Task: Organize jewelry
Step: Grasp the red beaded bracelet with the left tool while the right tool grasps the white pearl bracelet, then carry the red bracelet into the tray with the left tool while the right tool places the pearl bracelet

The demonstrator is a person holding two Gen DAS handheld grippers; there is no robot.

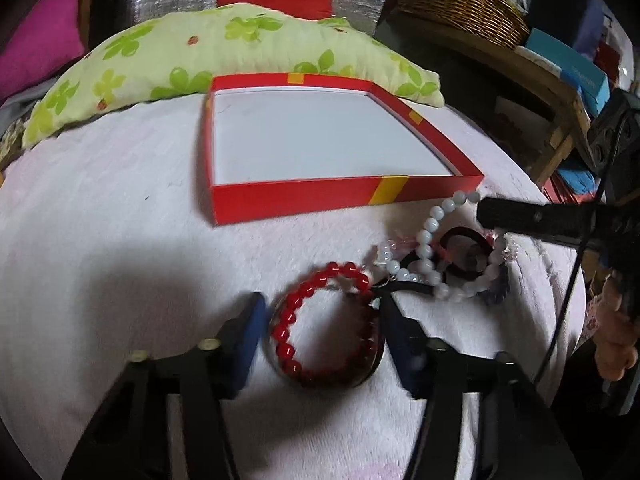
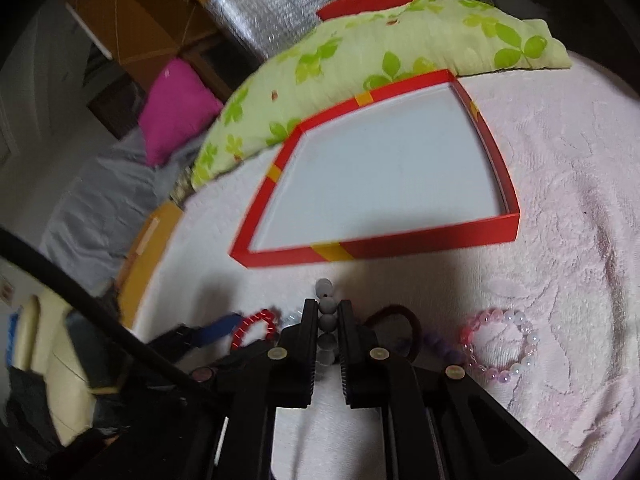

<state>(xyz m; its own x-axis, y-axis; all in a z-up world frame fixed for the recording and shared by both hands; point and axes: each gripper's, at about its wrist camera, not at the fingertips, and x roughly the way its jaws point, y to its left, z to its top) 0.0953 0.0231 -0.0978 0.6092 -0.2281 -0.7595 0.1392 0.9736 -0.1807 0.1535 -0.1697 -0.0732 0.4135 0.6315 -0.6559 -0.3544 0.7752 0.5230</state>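
The right gripper [image 2: 326, 316] clamps the white bead bracelet [image 1: 430, 240]. The left gripper [image 1: 322, 316] straddles the red bead bracelet [image 1: 320, 320], pads not visibly pressing.

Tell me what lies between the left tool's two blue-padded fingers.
A red bead bracelet lies on the white fleece blanket, ringed between the left tool's blue pads, seen in the left wrist view. Contact is unclear.
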